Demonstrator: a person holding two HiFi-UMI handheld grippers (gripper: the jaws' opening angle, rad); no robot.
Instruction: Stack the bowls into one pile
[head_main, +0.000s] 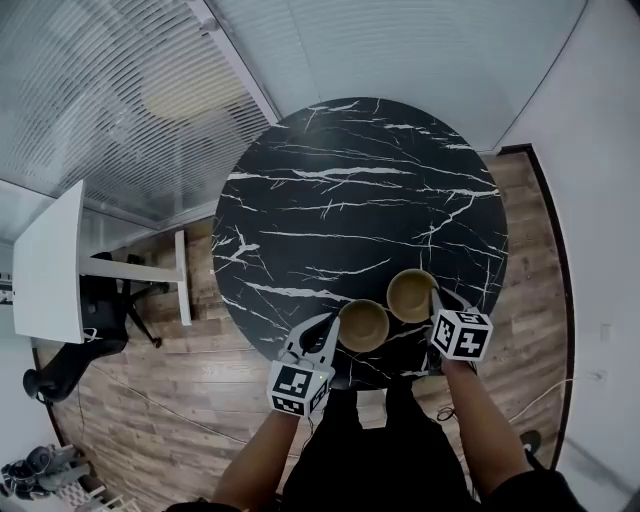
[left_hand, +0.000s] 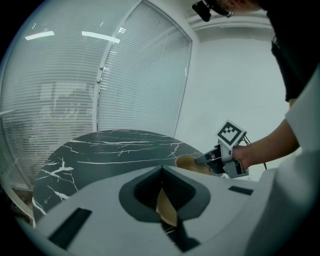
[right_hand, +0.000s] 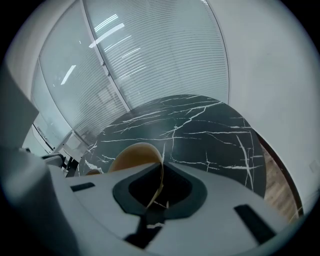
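Nearest the camera, the person's 2 forearms reach forward, each hand carrying a gripper with a marker cube on top. The left gripper (head_main: 333, 324) is clenched on the near-left rim of the left bowl (head_main: 363, 326). Its own view shows the tan wall of that bowl pinched in the narrow slot between the jaws. The right gripper (head_main: 436, 302) is likewise clamped on the right bowl (head_main: 411, 295), biting its near-right rim. In the right gripper view the thin edge of the bowl stands upright between the closed jaws, with the bowl's curve spreading away to the left.

The 2 bowls – both tan, both mouth up – sit just beside each other near the front edge of the table (head_main: 350, 200), the right one slightly farther in. Whether their rims touch cannot be told. Neither bowl is inside the other.

The table is round, black with white marble veins, and most of its top lies beyond the bowls. Around it is a wood floor (head_main: 200, 400). Farther off to the left stand a white desk (head_main: 50, 265) and a black chair (head_main: 100, 310), and behind the table runs a glass wall with blinds (head_main: 100, 100).
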